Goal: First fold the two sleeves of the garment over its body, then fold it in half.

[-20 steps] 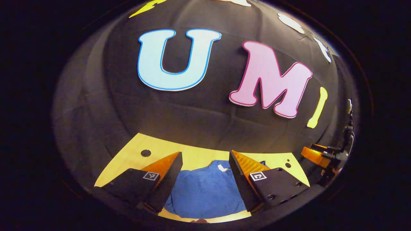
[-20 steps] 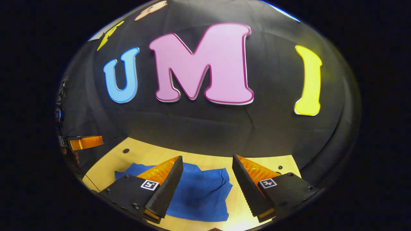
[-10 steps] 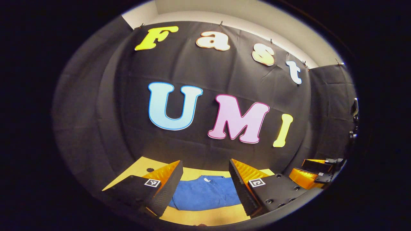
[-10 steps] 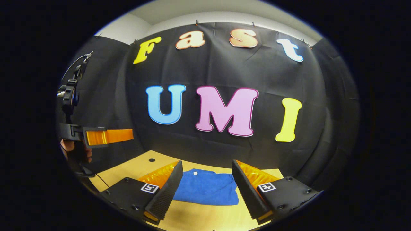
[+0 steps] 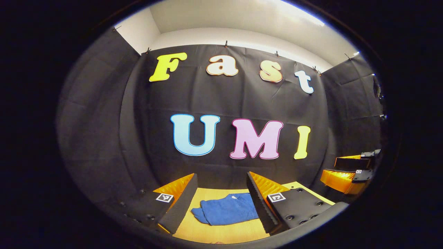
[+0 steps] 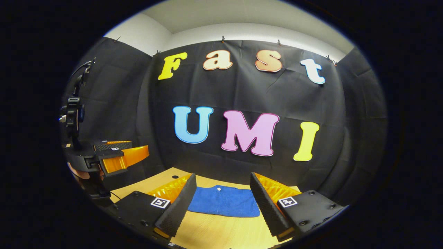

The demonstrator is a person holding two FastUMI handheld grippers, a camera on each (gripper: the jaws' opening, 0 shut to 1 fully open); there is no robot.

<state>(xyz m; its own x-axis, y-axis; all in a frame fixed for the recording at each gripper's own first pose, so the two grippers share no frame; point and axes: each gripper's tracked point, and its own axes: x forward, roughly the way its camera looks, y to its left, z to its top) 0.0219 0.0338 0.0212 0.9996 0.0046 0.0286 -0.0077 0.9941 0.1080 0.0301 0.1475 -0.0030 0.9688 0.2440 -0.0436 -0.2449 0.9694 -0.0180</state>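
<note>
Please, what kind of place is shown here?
Most likely a recording booth for handling demonstrations: black cloth walls pinned up below a white ceiling, a wooden table with a folded blue garment, and a handheld left gripper.

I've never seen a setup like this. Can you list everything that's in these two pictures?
Garment: one, blue, folded into a compact shape, lying flat on the table, beyond both grippers.
Table: one, light wood, with a small dark hole near its far left corner.
Booth wall: black cloth, hung behind the table and around both sides.
Room wall: pale, above the cloth.
Left gripper: one, fingers wide apart, holding nothing, raised above the table's near edge.
Right gripper: one, fingers wide apart, holding nothing, also raised.
Hand: one, partly seen at the left of the right gripper view, gripping the left gripper's handle.
</note>
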